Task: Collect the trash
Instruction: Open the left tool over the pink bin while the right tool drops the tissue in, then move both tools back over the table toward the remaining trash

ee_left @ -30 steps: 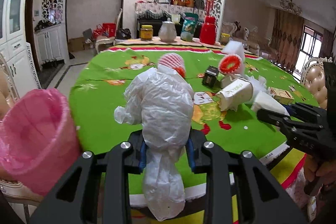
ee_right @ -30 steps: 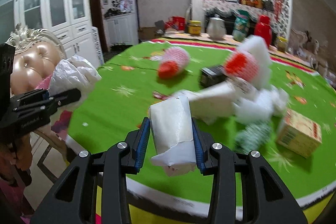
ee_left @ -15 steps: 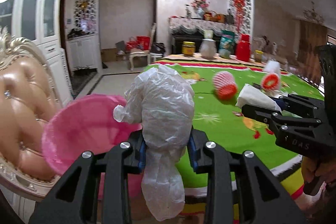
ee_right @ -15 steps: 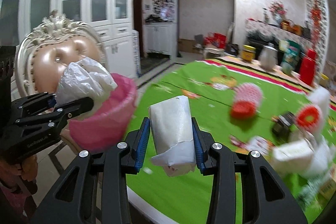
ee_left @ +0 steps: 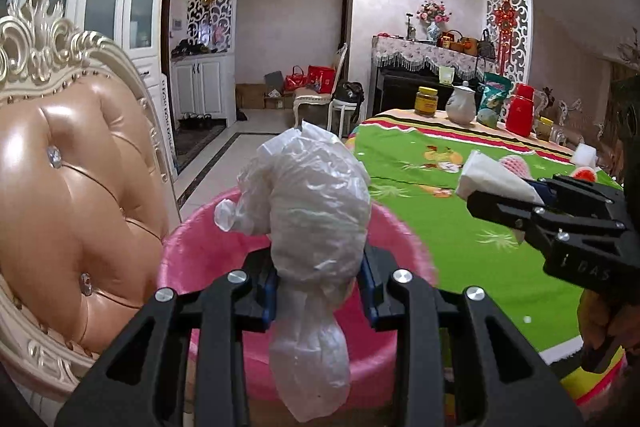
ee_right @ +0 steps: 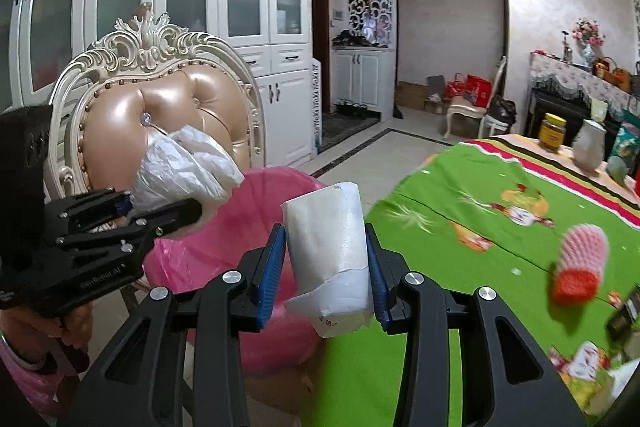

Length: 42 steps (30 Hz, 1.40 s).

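Seen from the left wrist, a crumpled white plastic bag (ee_left: 316,211) is clamped between the narrowly parted pads of the left gripper (ee_left: 320,287), over the pink bin (ee_left: 192,251) beside a tufted chair (ee_left: 72,195).

Seen from the right wrist, a white paper cup (ee_right: 326,239) is pinched in the right gripper (ee_right: 326,267), its jaws barely apart, between the bin and the green tablecloth (ee_right: 460,207), where a pink foam sleeve (ee_right: 582,259) is left lying.

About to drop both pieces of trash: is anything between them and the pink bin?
Nothing visible. The plastic bag in the left gripper hangs over the pink bin; the paper in the right gripper is beside its rim.
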Tool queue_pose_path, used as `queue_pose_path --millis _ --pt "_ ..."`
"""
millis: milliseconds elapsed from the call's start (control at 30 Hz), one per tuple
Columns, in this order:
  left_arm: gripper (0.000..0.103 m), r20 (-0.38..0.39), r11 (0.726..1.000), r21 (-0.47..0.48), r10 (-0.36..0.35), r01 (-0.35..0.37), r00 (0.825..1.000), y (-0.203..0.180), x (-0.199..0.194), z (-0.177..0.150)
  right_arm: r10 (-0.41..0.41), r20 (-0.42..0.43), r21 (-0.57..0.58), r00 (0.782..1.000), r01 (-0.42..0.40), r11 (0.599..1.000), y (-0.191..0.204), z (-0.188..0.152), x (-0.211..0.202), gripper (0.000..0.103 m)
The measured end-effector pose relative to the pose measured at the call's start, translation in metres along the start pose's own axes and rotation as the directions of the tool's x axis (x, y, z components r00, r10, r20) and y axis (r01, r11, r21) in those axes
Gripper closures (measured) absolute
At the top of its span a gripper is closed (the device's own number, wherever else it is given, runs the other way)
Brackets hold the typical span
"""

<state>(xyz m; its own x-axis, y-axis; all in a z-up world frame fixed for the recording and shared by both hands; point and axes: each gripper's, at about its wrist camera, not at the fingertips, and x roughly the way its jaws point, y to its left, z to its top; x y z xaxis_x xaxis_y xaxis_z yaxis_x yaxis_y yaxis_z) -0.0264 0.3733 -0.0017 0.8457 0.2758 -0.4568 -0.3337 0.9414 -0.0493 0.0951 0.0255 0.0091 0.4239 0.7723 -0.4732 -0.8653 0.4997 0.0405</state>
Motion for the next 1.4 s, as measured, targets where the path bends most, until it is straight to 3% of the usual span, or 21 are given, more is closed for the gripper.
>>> queue_pose_path --millis 167,267,333,533,600,667,800,967,1100,1267,1400 --pt "0.059 -0.056 1.0 0.011 0.018 -0.018 0.998 0.027 0.028 -0.004 0.059 -0.015 0.013 0.998 -0.059 0.998 0.004 0.008 0.03 0.06" --pt "0.031 -0.068 0.999 0.008 0.038 -0.038 0.997 0.042 0.037 -0.007 0.101 -0.034 0.017 0.994 -0.1 0.995 0.007 0.009 0.048 0.058" --pt "0.03 -0.055 0.998 0.004 0.056 -0.056 0.997 0.05 0.037 -0.01 0.105 -0.036 0.03 0.994 -0.104 0.994 0.006 0.008 0.055 0.035" --pt "0.022 -0.02 0.996 0.007 0.09 -0.09 0.996 0.052 0.015 -0.013 0.096 -0.024 0.066 0.995 -0.094 0.993 -0.003 0.003 0.042 0.034" --pt "0.013 0.007 0.99 0.024 0.139 -0.14 0.99 0.042 0.002 -0.014 0.072 -0.012 0.066 0.997 -0.071 0.995 -0.006 0.001 0.027 0.034" --pt "0.009 0.041 0.985 0.034 0.167 -0.169 0.985 0.031 -0.011 -0.013 0.042 0.003 0.064 0.999 -0.042 0.997 -0.01 -0.002 0.008 0.034" --pt "0.005 0.086 0.986 0.057 0.154 -0.159 0.984 -0.002 -0.024 -0.011 -0.031 0.014 0.071 0.999 0.03 0.997 -0.021 -0.014 -0.032 0.033" --pt "0.005 0.044 0.994 0.103 0.032 -0.036 0.999 -0.054 -0.02 -0.011 -0.152 0.013 0.101 0.988 0.15 0.984 -0.051 -0.039 -0.08 0.029" --pt "0.005 0.029 0.99 0.107 -0.099 0.095 0.995 -0.102 -0.015 -0.015 -0.271 -0.018 0.137 0.962 0.271 0.953 -0.082 -0.063 -0.114 0.027" --pt "0.005 -0.037 0.954 0.108 -0.278 0.281 0.96 -0.172 0.0 -0.015 -0.392 -0.049 0.237 0.918 0.392 0.889 -0.131 -0.095 -0.166 0.026" --pt "0.005 -0.089 0.918 0.107 -0.374 0.382 0.923 -0.227 0.012 -0.02 -0.492 -0.104 0.302 0.864 0.499 0.812 -0.171 -0.127 -0.207 0.026"
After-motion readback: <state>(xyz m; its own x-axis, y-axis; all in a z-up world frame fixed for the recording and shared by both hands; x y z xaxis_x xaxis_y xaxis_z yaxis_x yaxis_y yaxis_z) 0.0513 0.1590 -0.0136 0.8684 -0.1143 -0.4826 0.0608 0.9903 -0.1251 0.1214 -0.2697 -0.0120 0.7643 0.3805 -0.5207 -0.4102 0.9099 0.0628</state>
